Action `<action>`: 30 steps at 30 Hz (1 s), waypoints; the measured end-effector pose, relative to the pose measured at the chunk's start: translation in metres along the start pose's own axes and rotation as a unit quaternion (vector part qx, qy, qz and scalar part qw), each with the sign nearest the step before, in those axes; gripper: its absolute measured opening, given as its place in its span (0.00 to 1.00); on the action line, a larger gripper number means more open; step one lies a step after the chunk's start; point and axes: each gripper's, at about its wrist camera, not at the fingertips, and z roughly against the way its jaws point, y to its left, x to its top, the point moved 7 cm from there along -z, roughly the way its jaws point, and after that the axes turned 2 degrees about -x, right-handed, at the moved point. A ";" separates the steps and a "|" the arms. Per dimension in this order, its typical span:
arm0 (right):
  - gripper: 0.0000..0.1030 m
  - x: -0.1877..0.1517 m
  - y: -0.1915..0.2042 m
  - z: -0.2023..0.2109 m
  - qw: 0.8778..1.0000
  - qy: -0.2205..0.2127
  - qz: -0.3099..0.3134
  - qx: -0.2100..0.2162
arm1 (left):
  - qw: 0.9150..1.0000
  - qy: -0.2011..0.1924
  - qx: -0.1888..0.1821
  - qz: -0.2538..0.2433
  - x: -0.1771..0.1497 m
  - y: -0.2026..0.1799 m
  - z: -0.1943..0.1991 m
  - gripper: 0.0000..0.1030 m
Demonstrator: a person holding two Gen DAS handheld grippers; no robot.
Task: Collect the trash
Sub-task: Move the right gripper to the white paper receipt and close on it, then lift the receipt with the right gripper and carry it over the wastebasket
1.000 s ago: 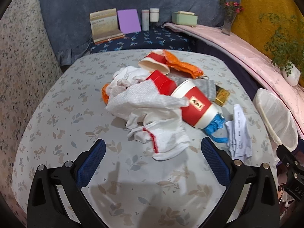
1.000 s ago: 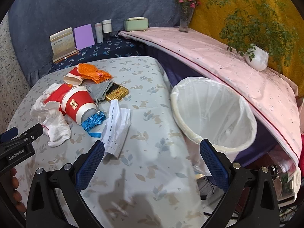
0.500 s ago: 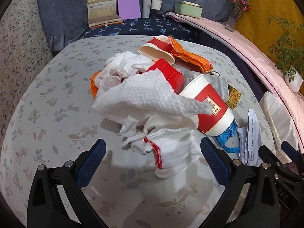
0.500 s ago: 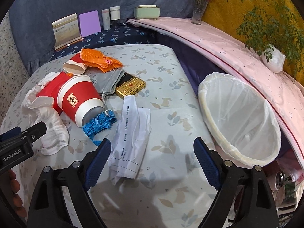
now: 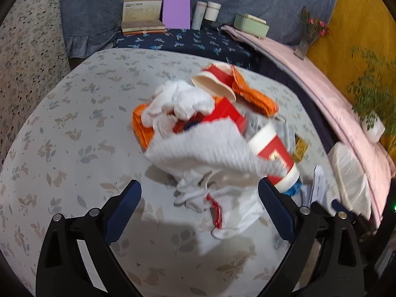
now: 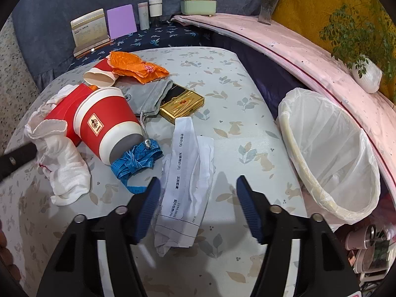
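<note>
I have brought the right gripper [image 6: 195,198] down astride the paper slip [image 6: 184,178], jaws narrowed but open; left gripper [image 5: 199,205] open over the rag [image 5: 212,153].

place: home room | signs: leaf-print tablecloth [image 6: 222,79]; potted plant [image 6: 366,71]; flower vase [image 6: 268,5]; lined bin [image 6: 329,153]

Motion blur smears the crumpled white woven cloth [image 5: 208,146]; it hides much of the red-and-white paper cup [image 5: 274,156] behind.
</note>
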 end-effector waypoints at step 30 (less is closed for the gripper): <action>0.19 0.012 0.005 0.016 0.999 -0.009 -0.020 0.050 | 0.998 0.020 -0.032 -0.059 0.032 -0.035 -0.036 0.09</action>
